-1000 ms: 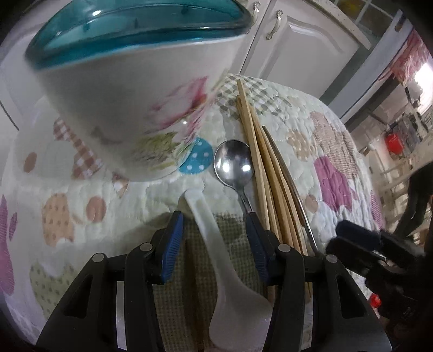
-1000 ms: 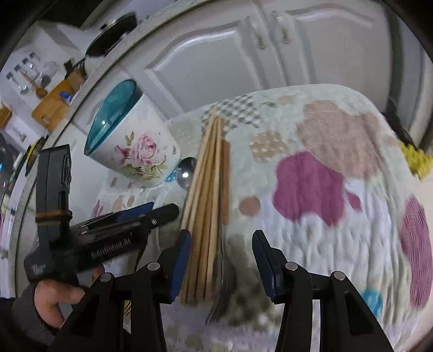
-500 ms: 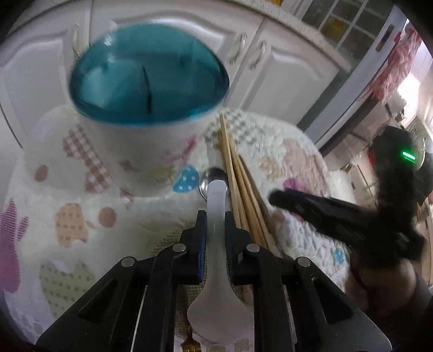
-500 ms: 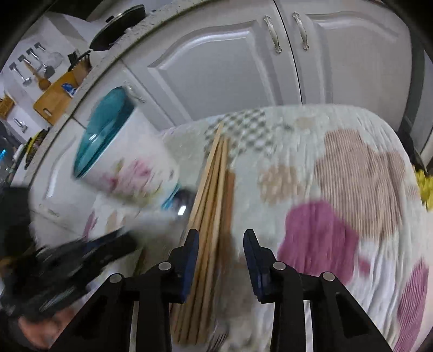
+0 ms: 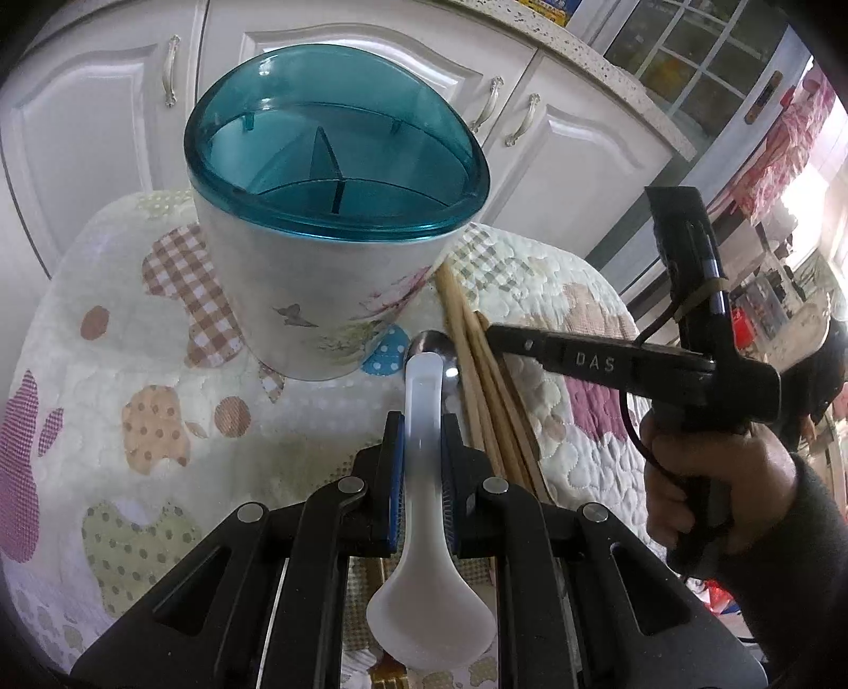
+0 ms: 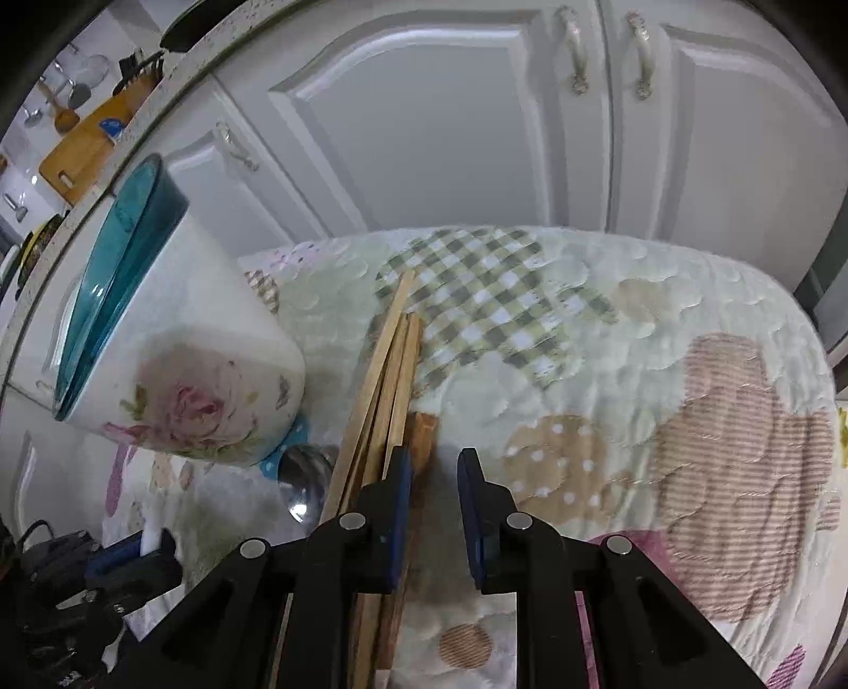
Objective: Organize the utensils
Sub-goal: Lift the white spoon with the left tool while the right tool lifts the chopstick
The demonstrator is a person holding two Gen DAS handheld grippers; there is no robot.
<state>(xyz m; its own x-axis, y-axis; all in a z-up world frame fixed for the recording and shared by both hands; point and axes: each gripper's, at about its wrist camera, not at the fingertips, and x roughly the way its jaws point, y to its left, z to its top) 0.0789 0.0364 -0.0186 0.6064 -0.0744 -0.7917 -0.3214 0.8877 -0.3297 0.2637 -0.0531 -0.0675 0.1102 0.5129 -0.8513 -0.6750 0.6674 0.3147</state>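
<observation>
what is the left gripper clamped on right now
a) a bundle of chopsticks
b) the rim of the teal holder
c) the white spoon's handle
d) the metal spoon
c: in the left wrist view the left gripper has its pads pressed on the white spoon at the handle, bowl end hanging toward the camera.

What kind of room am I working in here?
Most likely a home kitchen: white panelled cabinet doors under a speckled countertop, a wooden cutting board with hanging utensils behind, and a patchwork quilted cover serving as the work surface.
</observation>
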